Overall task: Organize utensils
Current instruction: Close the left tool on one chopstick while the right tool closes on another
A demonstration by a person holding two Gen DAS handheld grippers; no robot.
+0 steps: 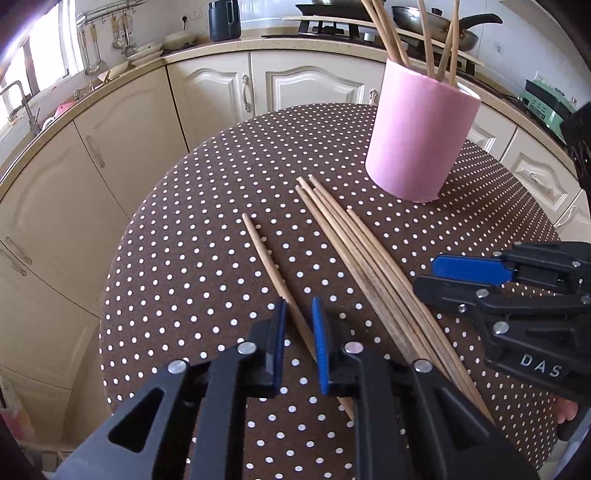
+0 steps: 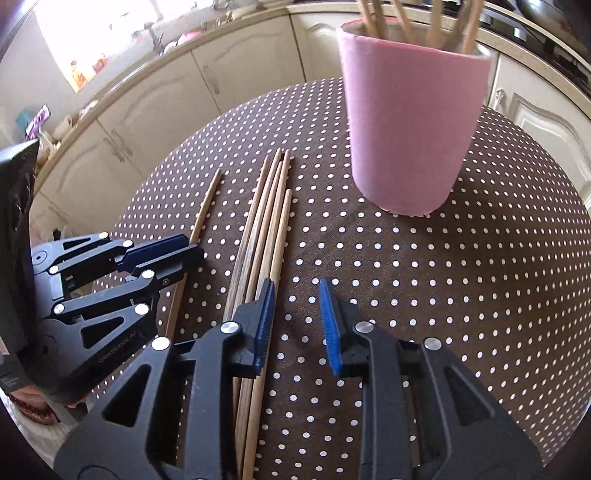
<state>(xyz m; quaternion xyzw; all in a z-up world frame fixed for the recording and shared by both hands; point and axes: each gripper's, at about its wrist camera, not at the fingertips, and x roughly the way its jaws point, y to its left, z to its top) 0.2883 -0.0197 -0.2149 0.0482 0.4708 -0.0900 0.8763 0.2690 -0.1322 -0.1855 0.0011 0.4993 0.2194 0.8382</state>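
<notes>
One wooden chopstick point(image 1: 266, 258) point(image 2: 207, 199) lies alone on the dotted tablecloth point(image 1: 184, 258) point(image 2: 443, 295). My left gripper point(image 1: 300, 332) point(image 2: 194, 253) straddles its thick half. The blue pads stand close on either side, with slim gaps still showing. A bundle of several chopsticks point(image 1: 369, 273) point(image 2: 262, 236) lies just right of it. My right gripper point(image 2: 297, 321) point(image 1: 428, 275) is open at the bundle's right side. Its left pad is over the outermost stick and only cloth shows between the pads. The pink cup point(image 1: 417, 136) point(image 2: 410, 129) stands behind, holding several chopsticks point(image 1: 384, 29) point(image 2: 402, 18).
The round table's edge curves close on the left and far sides. Cream cabinets point(image 1: 207, 92) and a counter ring it. A stove with a pan point(image 1: 436, 22) and a dark jug point(image 1: 223, 18) sit on the counter. A hand point(image 2: 33, 406) holds the left gripper's body.
</notes>
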